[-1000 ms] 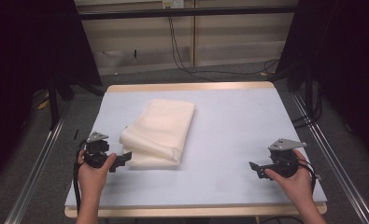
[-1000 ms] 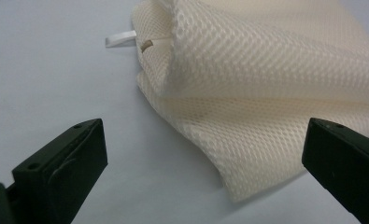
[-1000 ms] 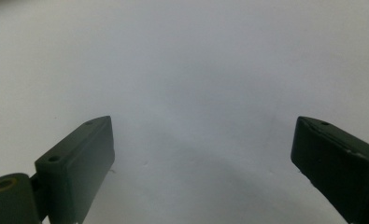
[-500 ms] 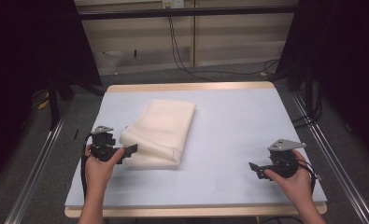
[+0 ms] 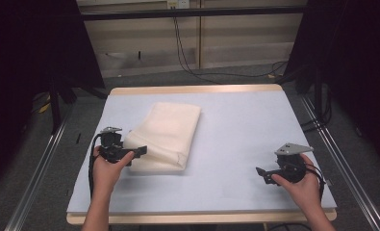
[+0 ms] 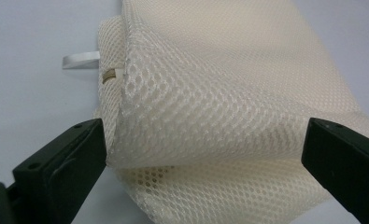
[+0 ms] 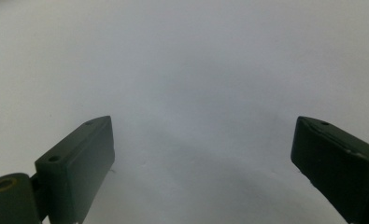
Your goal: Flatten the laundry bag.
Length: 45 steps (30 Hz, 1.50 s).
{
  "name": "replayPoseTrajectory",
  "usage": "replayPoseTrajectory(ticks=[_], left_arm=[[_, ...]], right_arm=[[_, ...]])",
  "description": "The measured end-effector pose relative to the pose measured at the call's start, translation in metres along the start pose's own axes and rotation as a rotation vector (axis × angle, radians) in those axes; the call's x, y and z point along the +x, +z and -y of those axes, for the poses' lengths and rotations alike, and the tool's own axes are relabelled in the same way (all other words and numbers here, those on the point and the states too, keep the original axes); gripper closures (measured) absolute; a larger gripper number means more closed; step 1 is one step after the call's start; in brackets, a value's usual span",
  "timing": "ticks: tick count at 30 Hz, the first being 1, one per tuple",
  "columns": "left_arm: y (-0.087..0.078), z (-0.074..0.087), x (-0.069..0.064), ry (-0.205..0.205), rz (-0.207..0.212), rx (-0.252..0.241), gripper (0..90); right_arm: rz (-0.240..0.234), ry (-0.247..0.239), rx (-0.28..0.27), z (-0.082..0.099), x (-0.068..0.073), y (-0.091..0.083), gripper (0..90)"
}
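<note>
The table [image 5: 255,125] has a pale blue top with a wooden edge. At 12 o'clock a beige wall [image 5: 226,43] with black cables [image 5: 187,53]. Grey floor [image 5: 38,168]; dark curtains at 3 and 9 o'clock.

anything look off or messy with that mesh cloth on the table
Slightly. The cream mesh cloth is folded, but its near-left corner is lifted and bulging instead of lying flat, with a lower layer sticking out beneath. The left gripper, jaws open, sits right at that corner. No tears or spills show.
</note>
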<state>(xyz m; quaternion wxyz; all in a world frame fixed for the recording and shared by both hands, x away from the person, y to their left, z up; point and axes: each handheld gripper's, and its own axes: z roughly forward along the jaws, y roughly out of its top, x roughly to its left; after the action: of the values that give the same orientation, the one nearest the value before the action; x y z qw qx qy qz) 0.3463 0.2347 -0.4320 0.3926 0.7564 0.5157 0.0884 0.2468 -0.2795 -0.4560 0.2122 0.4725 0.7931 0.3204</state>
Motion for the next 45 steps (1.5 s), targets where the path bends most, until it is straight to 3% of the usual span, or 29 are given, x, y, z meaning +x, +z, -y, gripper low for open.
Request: replayPoseTrajectory(ticks=[6,11,20,24,26,30,38,45], left_arm=[[-0.001,-0.002,0.001,0.005,-0.003,0.005,7.3],[0.0,-0.007,0.003,-0.028,0.013,0.01,13.6],[-0.005,-0.012,0.004,-0.035,0.019,0.007,45.9],[-0.006,-0.015,0.002,-0.031,0.025,0.021,54.7],[-0.007,-0.019,0.0,-0.052,0.036,0.021,62.6],[-0.008,-0.024,-0.006,-0.042,0.058,0.021,77.2],[-0.011,-0.038,-0.02,-0.004,0.078,0.007,84.3],[-0.012,-0.054,-0.045,0.055,0.098,0.007,85.3]], right_arm=[[-0.005,-0.012,0.001,0.0,0.0,0.002,5.6],[-0.008,-0.008,0.011,-0.001,0.001,0.002,5.6],[-0.008,-0.021,0.009,-0.001,0.001,0.003,5.7],[-0.012,-0.007,0.016,-0.001,0.002,0.003,5.7],[-0.012,-0.01,0.013,-0.001,0.002,0.004,5.7],[-0.013,-0.009,0.015,-0.001,0.001,0.004,5.7],[-0.017,-0.01,0.021,-0.001,0.002,0.004,5.8],[-0.029,-0.028,0.02,-0.002,0.006,0.006,5.7]])
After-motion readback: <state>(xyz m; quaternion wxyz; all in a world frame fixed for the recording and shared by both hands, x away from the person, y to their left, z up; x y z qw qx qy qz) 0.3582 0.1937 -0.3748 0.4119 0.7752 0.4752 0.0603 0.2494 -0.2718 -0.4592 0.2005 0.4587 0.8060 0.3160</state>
